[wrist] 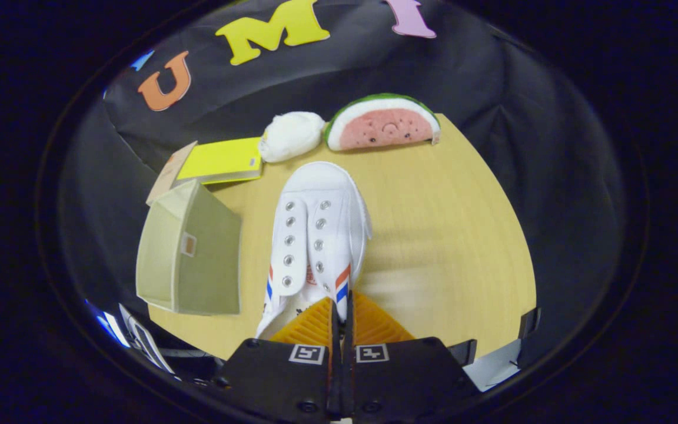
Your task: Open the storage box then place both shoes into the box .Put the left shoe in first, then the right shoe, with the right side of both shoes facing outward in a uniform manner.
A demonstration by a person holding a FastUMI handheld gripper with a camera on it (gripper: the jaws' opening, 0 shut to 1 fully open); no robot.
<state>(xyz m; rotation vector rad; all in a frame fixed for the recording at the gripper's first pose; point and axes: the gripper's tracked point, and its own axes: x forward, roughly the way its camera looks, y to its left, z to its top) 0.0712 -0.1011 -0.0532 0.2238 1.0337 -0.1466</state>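
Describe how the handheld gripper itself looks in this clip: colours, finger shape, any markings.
The gripper has two orange ribbed wedge-shaped fingers mounted on black blocky carriers. Each carrier bears a small square black-and-white fiducial marker on top, and round screw heads sit near the carriers' lower edge.

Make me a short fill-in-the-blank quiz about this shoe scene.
1. The tongs are shut on the collar of the white ____.
2. Beside the sneaker, the beige storage box stands with its lid ____.
3. Beyond the sneaker's toe lies a plush ____ slice.
4. The yellow lid lies on the wooden ____.

Answers: sneaker; off; watermelon; table
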